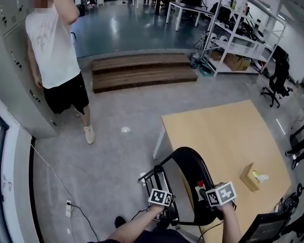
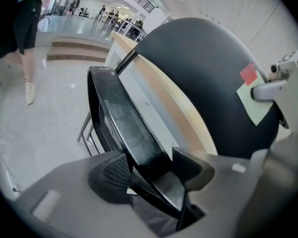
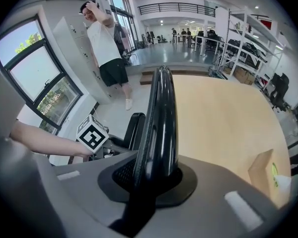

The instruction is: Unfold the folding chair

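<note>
The right gripper (image 3: 156,175) is closed almost completely on the top edge of the backrest (image 3: 161,118), whose thin black shell stands upright between its pads. The left gripper (image 2: 151,170) is set much wider. Its ribbed pads (image 2: 116,170) sit against both faces of the seat (image 2: 119,118), so it appears to be gripping the seat's near edge.

The folding chair (image 1: 190,176) stands directly below the person holding the grippers, against the near corner of a pale wooden table (image 1: 228,135). The seat is tipped up close to the backrest, so the chair looks only partly opened, if at all.

It is a rigid chair with hard, glossy plastic panels on a thin dark metal frame. It probably weighs enough to need both hands but is not heavy. The smooth plastic could slip in the pads, so a grip well onto each panel's edge seems safest. I would expect the hinge to resist and then give suddenly. The sensible hold is the one shown, with one gripper steadying the backrest top and the other on the seat's front edge, ready to swing it down.

A red tag and a pale sticker (image 2: 256,105) mark the backrest. A small cardboard box (image 1: 253,177) sits on the table near the chair. Farther off, a person (image 1: 55,49) stands by a grey cabinet, with low wooden steps (image 1: 142,70) and metal shelving (image 1: 243,29) beyond.
</note>
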`<action>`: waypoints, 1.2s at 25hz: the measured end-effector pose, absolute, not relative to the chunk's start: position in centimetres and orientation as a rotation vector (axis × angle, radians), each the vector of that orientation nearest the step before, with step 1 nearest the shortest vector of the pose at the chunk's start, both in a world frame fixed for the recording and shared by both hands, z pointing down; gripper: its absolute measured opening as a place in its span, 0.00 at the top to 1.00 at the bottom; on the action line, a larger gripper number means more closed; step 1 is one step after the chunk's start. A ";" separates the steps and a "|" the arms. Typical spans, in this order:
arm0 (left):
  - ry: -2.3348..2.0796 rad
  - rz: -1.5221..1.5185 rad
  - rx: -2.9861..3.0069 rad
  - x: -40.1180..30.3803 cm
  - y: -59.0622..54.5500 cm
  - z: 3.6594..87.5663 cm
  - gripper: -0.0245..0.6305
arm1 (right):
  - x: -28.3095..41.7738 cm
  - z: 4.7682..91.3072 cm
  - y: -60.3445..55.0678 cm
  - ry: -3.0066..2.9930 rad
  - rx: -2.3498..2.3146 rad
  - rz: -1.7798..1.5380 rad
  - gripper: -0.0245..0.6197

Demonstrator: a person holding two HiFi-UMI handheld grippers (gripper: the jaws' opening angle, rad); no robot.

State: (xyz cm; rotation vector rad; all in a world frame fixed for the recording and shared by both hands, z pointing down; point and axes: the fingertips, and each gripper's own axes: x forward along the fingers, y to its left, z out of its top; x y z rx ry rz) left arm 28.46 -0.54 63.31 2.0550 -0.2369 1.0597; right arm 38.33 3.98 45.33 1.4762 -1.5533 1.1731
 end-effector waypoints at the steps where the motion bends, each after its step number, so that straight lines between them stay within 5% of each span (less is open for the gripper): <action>1: -0.232 1.052 2.060 28.2 -0.6 63.3 0.59 | 38.1 45.3 3.9 -1.551 1.476 1.169 0.87; 30: -0.426 0.879 1.924 12.3 -6.5 68.5 0.60 | 35.3 47.4 2.5 -1.646 1.497 1.229 0.88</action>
